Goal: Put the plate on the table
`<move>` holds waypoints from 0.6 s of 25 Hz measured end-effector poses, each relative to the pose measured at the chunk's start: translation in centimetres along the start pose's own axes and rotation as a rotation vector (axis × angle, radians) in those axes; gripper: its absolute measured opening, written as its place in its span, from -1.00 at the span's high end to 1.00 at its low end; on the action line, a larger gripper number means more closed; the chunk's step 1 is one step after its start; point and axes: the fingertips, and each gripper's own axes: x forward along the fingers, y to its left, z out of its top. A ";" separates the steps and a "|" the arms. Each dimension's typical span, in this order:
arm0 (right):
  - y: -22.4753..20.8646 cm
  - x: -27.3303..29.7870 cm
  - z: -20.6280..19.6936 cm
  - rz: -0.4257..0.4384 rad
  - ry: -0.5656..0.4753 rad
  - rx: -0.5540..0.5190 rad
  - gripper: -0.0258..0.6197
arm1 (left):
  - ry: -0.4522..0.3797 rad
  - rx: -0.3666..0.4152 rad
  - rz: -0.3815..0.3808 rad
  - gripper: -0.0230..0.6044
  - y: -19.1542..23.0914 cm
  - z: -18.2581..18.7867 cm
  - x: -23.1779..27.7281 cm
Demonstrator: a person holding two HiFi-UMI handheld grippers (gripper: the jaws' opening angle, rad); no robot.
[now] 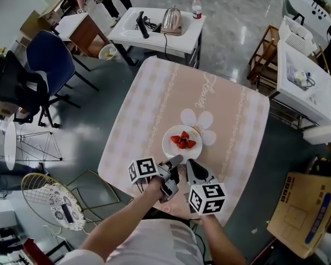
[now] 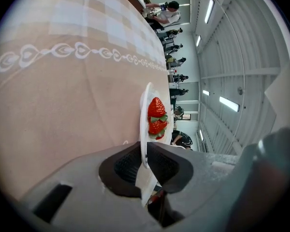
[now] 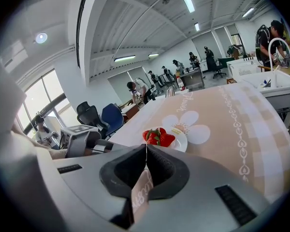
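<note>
Head view looks steeply down on a tabletop (image 1: 154, 104) under a beige checked cloth. A white plate (image 1: 168, 145) holding strawberries (image 1: 183, 141) lies low over the cloth's flower print, just ahead of both grippers. The left gripper (image 1: 175, 163) is clamped narrowly on the plate's near rim, which stands edge-on between its pads. The right gripper (image 1: 192, 167), just beside the left one, has its jaws pressed together, with the plate slightly ahead of them.
</note>
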 end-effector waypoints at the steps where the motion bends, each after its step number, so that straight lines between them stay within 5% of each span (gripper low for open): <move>1: -0.1 0.0 -0.1 0.000 0.003 -0.001 0.91 | 0.002 0.014 0.014 0.83 0.0 0.0 0.0; 15: -0.6 0.1 -1.3 0.006 0.026 -0.001 0.91 | -0.012 0.342 0.286 0.71 0.7 0.9 -1.0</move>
